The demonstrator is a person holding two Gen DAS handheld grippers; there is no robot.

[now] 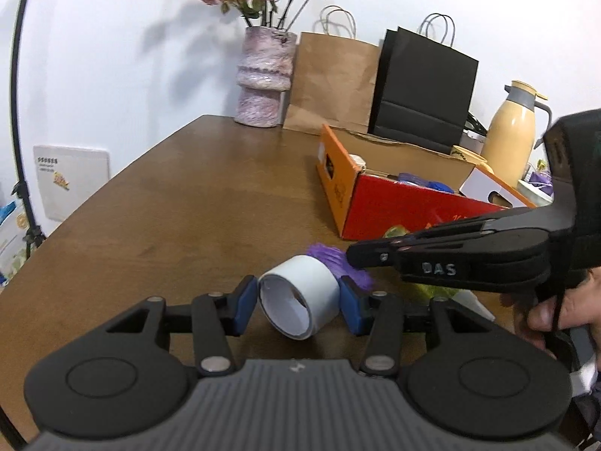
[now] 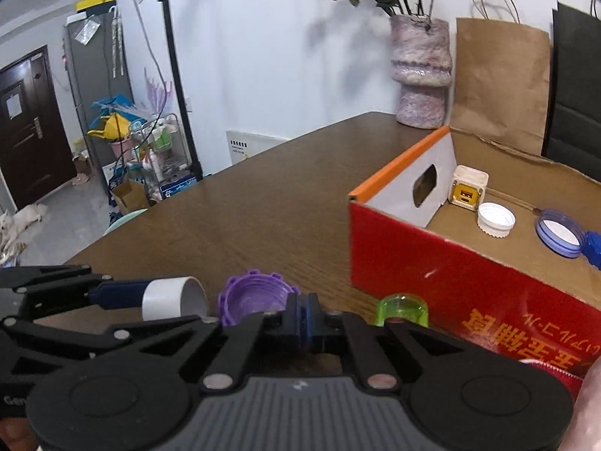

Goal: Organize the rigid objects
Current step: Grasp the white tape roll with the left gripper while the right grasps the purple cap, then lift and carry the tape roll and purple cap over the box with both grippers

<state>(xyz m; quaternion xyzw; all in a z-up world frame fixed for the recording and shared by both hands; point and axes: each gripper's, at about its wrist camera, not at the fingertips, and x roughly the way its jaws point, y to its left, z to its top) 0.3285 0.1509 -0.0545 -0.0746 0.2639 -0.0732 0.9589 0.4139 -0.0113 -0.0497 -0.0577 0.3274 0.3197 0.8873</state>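
A white tape roll (image 1: pixel 298 297) lies on its side between the blue pads of my left gripper (image 1: pixel 299 306), which is shut on it just above the brown table (image 1: pixel 188 206). The roll (image 2: pixel 172 298) also shows at the lower left of the right wrist view. My right gripper (image 2: pixel 306 310) has its pads together on the right rim of a purple ribbed cap (image 2: pixel 255 300). In the left wrist view that cap (image 1: pixel 330 261) lies under the right gripper's tip (image 1: pixel 357 255). A green cap (image 2: pixel 402 308) rests by the red cardboard box (image 2: pixel 450 282).
The open box (image 1: pixel 394 206) holds a white cube with a yellow face (image 2: pixel 467 191), a white cap (image 2: pixel 496 220) and a blue lid (image 2: pixel 559 236). Behind it stand a pink vase (image 1: pixel 263 79), a brown paper bag (image 1: pixel 330 82), a black bag (image 1: pixel 420 90) and a yellow jug (image 1: pixel 514 131).
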